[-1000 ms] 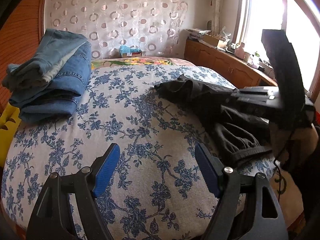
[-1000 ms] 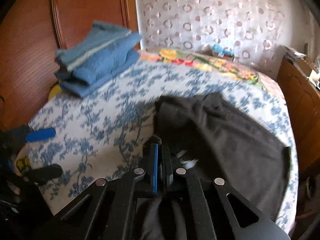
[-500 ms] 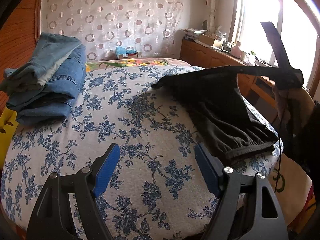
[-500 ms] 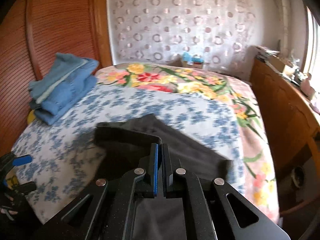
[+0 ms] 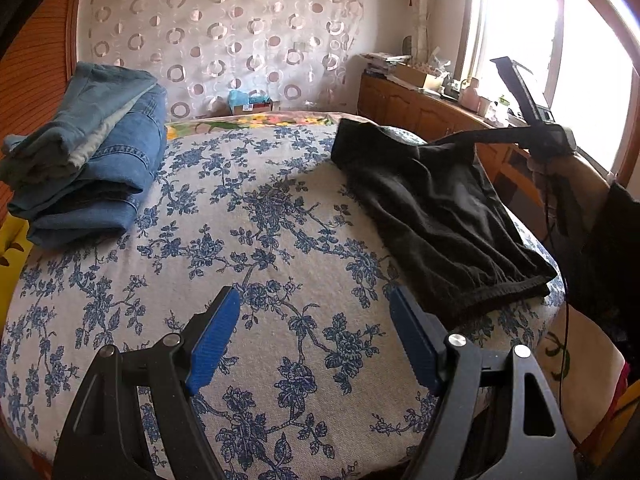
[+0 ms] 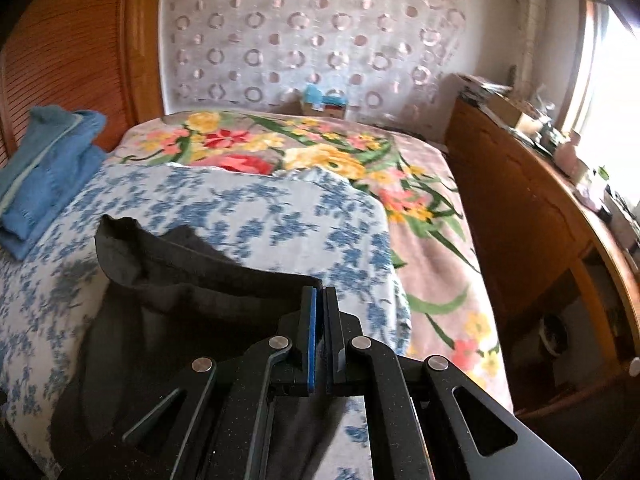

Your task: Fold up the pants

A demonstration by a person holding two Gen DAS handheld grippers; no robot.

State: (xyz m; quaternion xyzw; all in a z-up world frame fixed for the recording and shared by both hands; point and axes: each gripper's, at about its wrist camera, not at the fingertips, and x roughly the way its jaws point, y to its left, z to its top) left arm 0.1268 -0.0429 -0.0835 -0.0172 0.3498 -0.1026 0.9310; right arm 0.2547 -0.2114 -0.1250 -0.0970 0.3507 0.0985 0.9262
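- Pants (image 5: 436, 216), black, lie on the right side of the bed (image 5: 248, 240) in the left view. One edge is lifted up off the bed toward the right.
- Right gripper (image 6: 320, 300) has its two blue pads pressed together on that lifted edge of the pants (image 6: 192, 280). The cloth hangs from the pads down to the bed.
- Left gripper (image 5: 314, 320) hangs over the near part of the bed. Its two blue pads are far apart, and nothing is between them.
- Only the left view shows the right gripper (image 5: 532, 136) from the side, up high at the right by the window (image 5: 560, 40). It also shows the pants' stretchy band at the near right edge of the bed.
- Only the right view shows the pads squeezing the cloth up close. It also shows a blanket (image 6: 360, 168) with red and yellow flowers on the far part of the bed, past the blue flower sheet (image 6: 248, 216). The left view shows just a thin strip of that blanket.
- Jeans (image 5: 92, 152) sit folded in a pile at the far left of the bed, well apart from the pants. Both views show them.
- Brown cabinets (image 6: 520, 216) run along the right side of the room.
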